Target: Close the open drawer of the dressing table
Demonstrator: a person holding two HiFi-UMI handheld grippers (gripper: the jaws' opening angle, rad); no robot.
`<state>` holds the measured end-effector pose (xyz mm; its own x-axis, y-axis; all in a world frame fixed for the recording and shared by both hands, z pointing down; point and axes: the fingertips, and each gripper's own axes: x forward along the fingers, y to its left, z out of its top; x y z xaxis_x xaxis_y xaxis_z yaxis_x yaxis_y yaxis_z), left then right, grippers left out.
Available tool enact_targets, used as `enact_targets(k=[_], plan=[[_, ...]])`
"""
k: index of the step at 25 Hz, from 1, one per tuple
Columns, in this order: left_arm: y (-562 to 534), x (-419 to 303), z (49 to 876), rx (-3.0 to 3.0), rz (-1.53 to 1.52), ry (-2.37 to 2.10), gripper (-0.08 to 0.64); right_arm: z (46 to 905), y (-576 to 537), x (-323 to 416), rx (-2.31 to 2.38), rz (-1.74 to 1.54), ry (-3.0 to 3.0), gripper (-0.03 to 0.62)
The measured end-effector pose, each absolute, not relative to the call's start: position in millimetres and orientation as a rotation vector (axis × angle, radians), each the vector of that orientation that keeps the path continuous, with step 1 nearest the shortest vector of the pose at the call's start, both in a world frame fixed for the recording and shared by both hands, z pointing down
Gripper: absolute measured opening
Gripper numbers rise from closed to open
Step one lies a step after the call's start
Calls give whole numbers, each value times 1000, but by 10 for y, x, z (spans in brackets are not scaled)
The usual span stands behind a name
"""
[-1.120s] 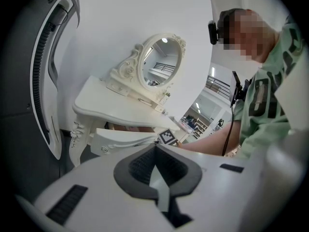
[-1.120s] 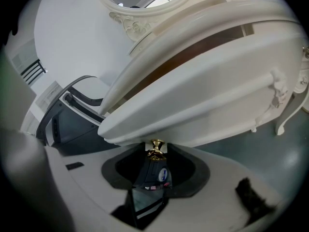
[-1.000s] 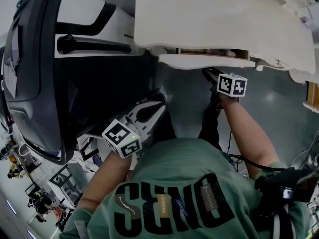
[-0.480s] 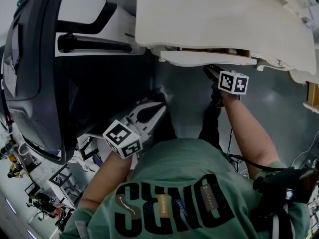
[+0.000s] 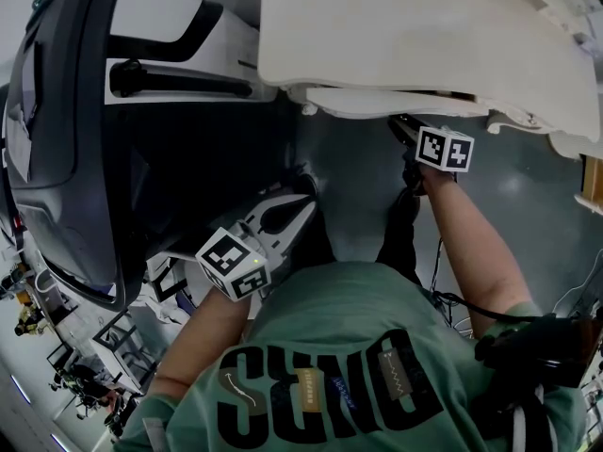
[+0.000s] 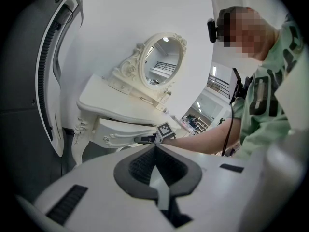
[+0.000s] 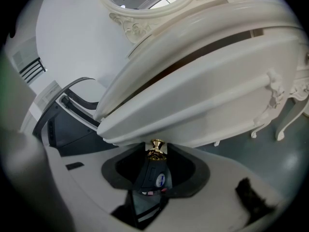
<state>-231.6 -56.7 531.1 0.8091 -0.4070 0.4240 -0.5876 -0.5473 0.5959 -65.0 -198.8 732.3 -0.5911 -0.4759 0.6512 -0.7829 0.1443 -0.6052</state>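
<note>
While the right gripper (image 5: 400, 128) kept its jaws closed about the small gold metal knob (image 7: 156, 149), the cream curved wooden drawer front (image 5: 377, 102) slid inward! A second earlier the head view had shown a broad strip of the drawer's brown inside below the cream dressing table top (image 5: 415, 36). Half a second on it had narrowed, and now only a thin sliver was left at the right end. The gripper's marker cube had moved up toward the table with it. My read: the push was nearly done, with one short stretch still to go before the front sat flush.

The drawer lay under the tabletop with its long axis running across the table's front, left to right in the head view. Its knobbed face pointed back at the person, and its travel ran straight away from them. The left gripper (image 6: 155, 149) hung back by the person's body, jaws together and empty.
</note>
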Motion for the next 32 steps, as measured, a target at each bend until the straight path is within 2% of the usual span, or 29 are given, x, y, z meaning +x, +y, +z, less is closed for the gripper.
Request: enact_targets(k=[32], plan=[[-538,-2416,5409,2196,299,-733,9,7324,-2405,-624,1262,1391,-2139,146]])
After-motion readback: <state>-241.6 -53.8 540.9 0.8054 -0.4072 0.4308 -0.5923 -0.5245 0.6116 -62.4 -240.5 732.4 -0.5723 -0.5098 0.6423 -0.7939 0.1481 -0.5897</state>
